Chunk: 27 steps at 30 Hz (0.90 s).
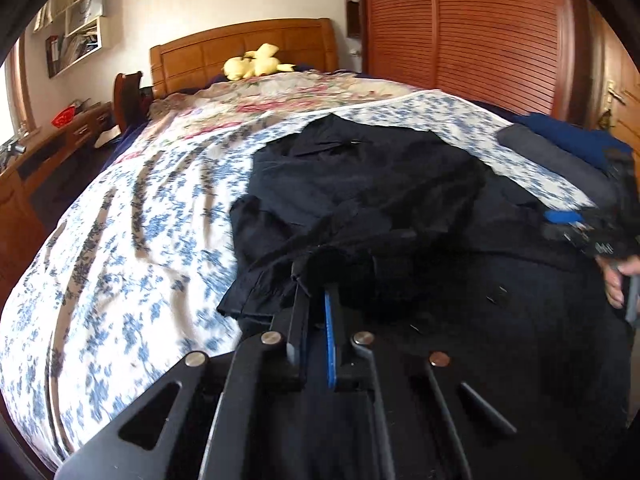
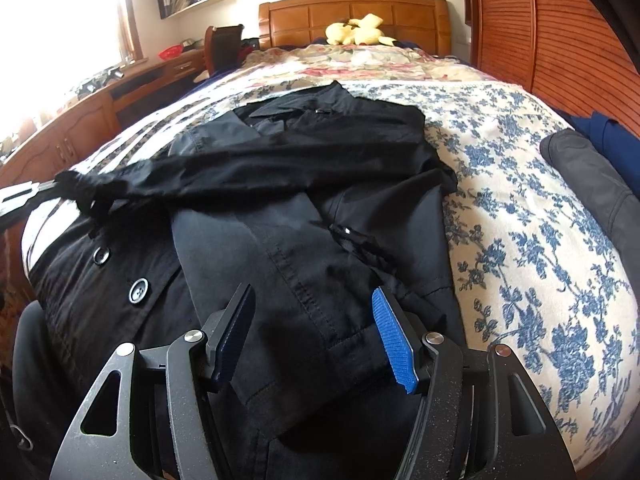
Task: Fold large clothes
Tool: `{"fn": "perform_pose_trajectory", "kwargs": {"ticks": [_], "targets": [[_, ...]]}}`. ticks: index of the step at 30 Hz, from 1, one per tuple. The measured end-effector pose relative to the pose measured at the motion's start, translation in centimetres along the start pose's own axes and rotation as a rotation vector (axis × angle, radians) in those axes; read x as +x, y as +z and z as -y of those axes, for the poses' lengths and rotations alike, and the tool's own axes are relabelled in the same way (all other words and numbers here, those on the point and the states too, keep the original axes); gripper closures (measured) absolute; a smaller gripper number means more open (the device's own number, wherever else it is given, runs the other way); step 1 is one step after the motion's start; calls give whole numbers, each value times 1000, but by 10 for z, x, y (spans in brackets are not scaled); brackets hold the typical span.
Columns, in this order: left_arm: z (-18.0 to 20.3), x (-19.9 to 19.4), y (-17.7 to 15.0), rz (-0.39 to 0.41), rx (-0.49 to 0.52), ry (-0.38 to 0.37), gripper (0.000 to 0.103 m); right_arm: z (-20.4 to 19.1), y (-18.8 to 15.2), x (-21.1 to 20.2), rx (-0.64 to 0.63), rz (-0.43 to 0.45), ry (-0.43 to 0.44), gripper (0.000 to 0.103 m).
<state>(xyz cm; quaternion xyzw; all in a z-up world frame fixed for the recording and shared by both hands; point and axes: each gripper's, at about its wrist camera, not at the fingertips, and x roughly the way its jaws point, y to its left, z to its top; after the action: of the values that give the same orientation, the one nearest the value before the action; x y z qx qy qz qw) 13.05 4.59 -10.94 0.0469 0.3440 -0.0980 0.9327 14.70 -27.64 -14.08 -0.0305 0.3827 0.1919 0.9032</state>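
A large black coat (image 2: pixel 300 240) with big buttons lies spread on the bed, collar toward the headboard. One sleeve (image 2: pixel 240 168) lies stretched across its chest toward the left. In the left wrist view my left gripper (image 1: pixel 316 280) is shut on the black fabric of that sleeve's end, which bunches over the fingertips. In the right wrist view the same gripper (image 2: pixel 40 191) shows at the left edge, at the cuff. My right gripper (image 2: pixel 314 304) hovers open over the coat's lower front; its blue pads (image 2: pixel 394 340) grip nothing. The left wrist view shows it blurred at the right edge (image 1: pixel 576 228), held by a hand.
The bed carries a blue-flowered sheet (image 2: pixel 520 200) and a pink floral cover behind it. A yellow plush toy (image 2: pixel 356 30) sits by the wooden headboard. Folded grey (image 2: pixel 592 184) and blue clothes (image 2: pixel 608 132) lie at the right edge. A slatted wardrobe (image 1: pixel 480 32) stands right, a desk (image 2: pixel 80 128) left.
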Motion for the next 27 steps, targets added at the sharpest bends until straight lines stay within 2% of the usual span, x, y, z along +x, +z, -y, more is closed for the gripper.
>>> {"fn": "perform_pose_trajectory", "kwargs": {"ticks": [7,9,12,16,22,27], "targets": [[3,-15,-13,26,-55,-19,93,-8,24,-1,-33,17,1,41],[1,-20,-18,41,-60,3,83,-17,31,1,-54,22,11,41],[-7,-26,-24,47,-79,0,76,-35,44,10,-93,24,33,41],[-18,-34,-34,52,-93,22,66,-69,61,27,-147,21,77,41],[-34,-44,-46,53,-113,48,63,-135,83,63,-221,1,167,41],[-45,-49,-52,47,-129,77,62,-186,84,96,-287,-65,221,41]]}}
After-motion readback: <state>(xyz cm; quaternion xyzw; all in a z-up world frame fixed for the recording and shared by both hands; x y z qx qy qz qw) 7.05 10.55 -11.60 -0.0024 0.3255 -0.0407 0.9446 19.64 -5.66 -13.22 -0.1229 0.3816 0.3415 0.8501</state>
